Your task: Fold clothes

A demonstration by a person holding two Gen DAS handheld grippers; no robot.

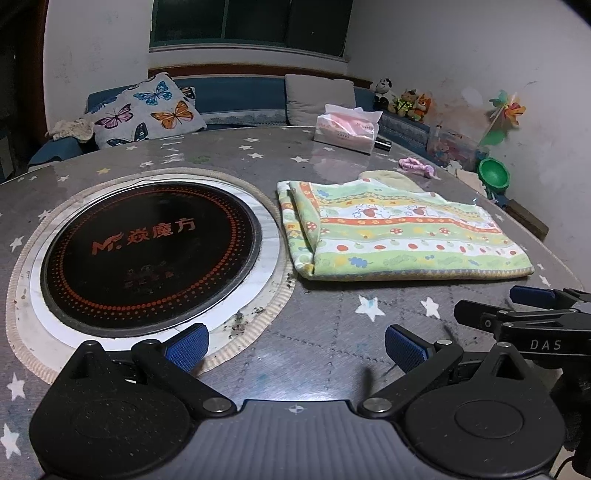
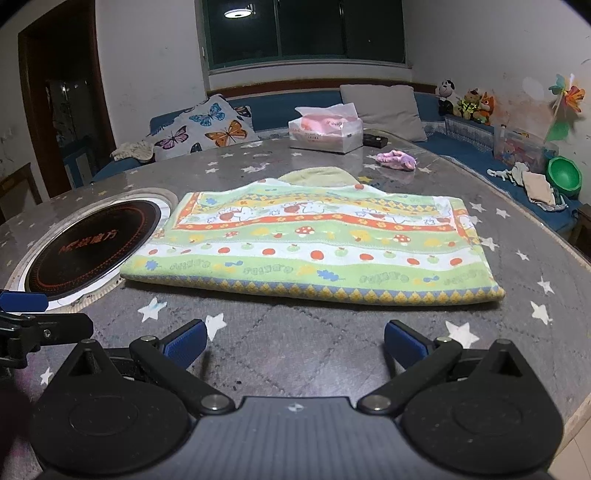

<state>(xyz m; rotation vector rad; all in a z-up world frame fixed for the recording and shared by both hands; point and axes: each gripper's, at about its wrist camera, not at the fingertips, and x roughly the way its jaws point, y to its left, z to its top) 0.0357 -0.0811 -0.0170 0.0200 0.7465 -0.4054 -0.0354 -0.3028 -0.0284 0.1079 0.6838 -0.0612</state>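
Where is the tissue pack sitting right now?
The tissue pack sits at the table's far edge in both views, beyond the folded patterned cloth, with a small dark box just to its right.

tbl (image 2: 295, 332) star-print cloth | on it: folded towel (image 2: 314, 251), tissue pack (image 2: 325, 133), pink scrunchie (image 2: 397, 158)

**Dim indoor light, strong fisheye bend**

Both views are lit from overhead by a single ceiling lamp, whose reflection (image 2: 236, 13) shows as a bright spot in the dark window (image 2: 303, 33). Light is dull and cool, with muted colours and some grain. The glossy table cover (image 2: 332, 350) carries soft pale glare near the tissue pack (image 2: 325, 129). Short, faint shadows lie under the folded cloth (image 2: 314, 251). Straight lines bow heavily toward the edges, and the corners fall to black. Far objects look slightly soft.
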